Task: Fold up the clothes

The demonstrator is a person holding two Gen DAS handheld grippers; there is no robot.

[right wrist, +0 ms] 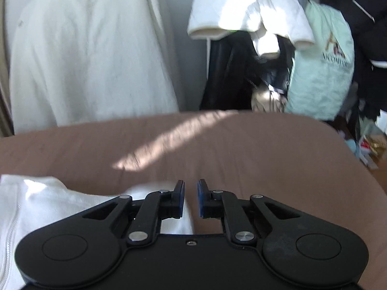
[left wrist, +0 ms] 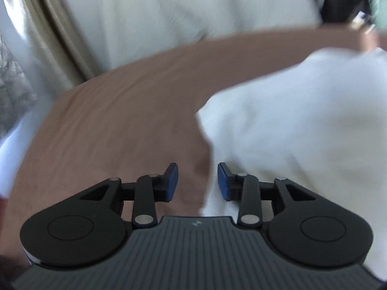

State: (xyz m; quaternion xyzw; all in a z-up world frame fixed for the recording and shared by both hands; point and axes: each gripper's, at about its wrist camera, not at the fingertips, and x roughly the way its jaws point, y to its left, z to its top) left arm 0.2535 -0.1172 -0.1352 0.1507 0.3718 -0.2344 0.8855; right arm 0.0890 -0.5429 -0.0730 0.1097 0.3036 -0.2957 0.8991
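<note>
A white garment (left wrist: pixel 290 133) lies bunched on the brown sheet (left wrist: pixel 121 120) of the bed, to the right in the left wrist view. My left gripper (left wrist: pixel 197 181) is open just above the garment's left edge. That edge runs up between the blue pads (left wrist: pixel 172 181), and neither pad presses on it. In the right wrist view the white garment (right wrist: pixel 48 205), with a zip along its left side, lies at the lower left. My right gripper (right wrist: pixel 191 198) hovers over its right end. Its jaws are closed to a narrow slit with no cloth pinched.
White fabric (right wrist: pixel 84 60) hangs behind the bed's far edge, beside a beige curtain (left wrist: pixel 48 24). At the back right hang a white quilted jacket (right wrist: pixel 241 7), dark clothes (right wrist: pixel 229 72) and a mint-green bag (right wrist: pixel 321 72). Clutter (right wrist: pixel 370 149) lies on the floor at right.
</note>
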